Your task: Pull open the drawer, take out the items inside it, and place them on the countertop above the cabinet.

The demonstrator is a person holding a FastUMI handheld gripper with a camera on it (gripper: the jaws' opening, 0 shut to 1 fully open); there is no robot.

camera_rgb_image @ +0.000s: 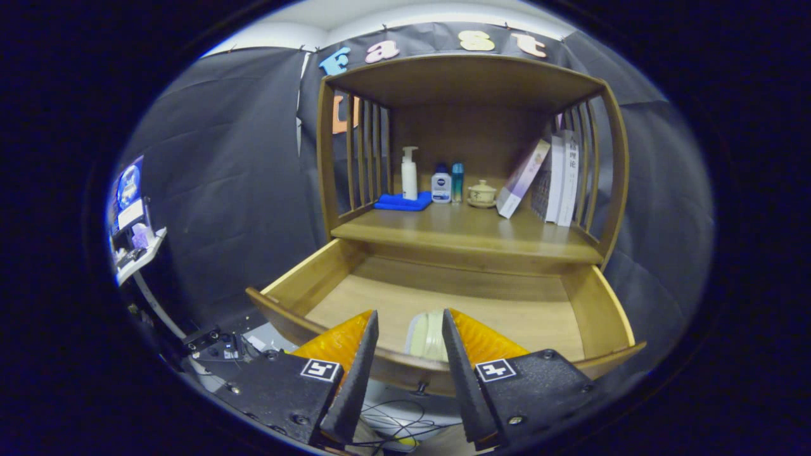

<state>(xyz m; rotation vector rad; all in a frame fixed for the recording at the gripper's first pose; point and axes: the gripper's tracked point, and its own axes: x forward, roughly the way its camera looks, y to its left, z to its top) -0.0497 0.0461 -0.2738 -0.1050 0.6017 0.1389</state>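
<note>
The wooden drawer [595, 304] of the cabinet stands pulled out below the countertop [469, 237]. Inside it, close to the front wall, lies a pale rounded item [427, 335], seen between my fingers and partly hidden by the drawer's front rim. My gripper [408, 320] hovers over the drawer's front edge with its jaws open, one finger on each side of the pale item, without touching it as far as I can tell. The drawer's knob [418, 386] shows below the front rim.
On the countertop stand a white pump bottle [410, 174], a blue cloth [402, 202], two small bottles [447, 183], a lidded cup [481, 194] and leaning books [551, 180]. Slatted sides [364, 158] close the shelf. Cables [396, 421] lie below the drawer. A stand with devices [133, 228] is at the left.
</note>
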